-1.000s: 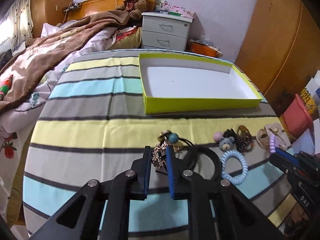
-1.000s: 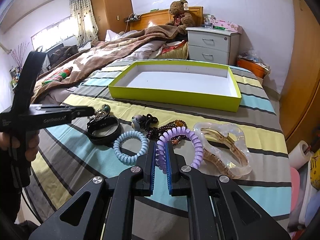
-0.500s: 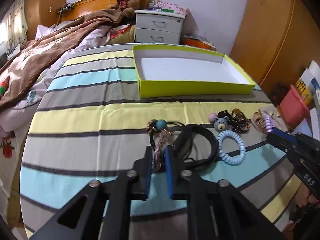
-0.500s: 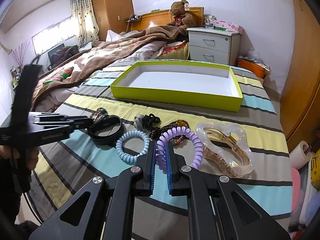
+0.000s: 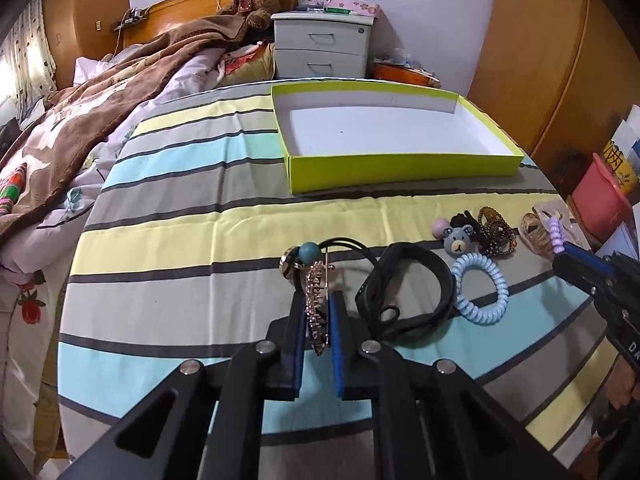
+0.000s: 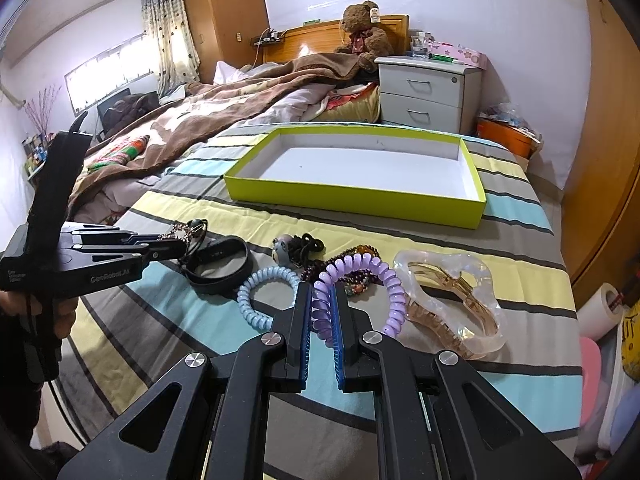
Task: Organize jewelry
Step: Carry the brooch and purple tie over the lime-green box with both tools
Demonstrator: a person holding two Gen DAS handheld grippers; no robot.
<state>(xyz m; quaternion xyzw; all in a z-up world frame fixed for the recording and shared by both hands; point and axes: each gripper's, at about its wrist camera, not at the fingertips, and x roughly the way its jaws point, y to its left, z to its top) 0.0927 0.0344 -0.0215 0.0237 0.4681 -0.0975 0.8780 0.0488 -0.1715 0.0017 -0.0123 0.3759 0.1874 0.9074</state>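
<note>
My left tool is clamped on a sparkly hair clip at the near edge of the striped surface, its bead end sticking out ahead; my right tool is pinched shut on the purple coil tie. The green tray sits empty, well beyond the pile. I judge the clip light, stiff and slippery, best held across its flat sides; the coil soft and springy, safe anywhere on its loop. The clear claw clip looks brittle: I would take it by its body, not its teeth.
</note>
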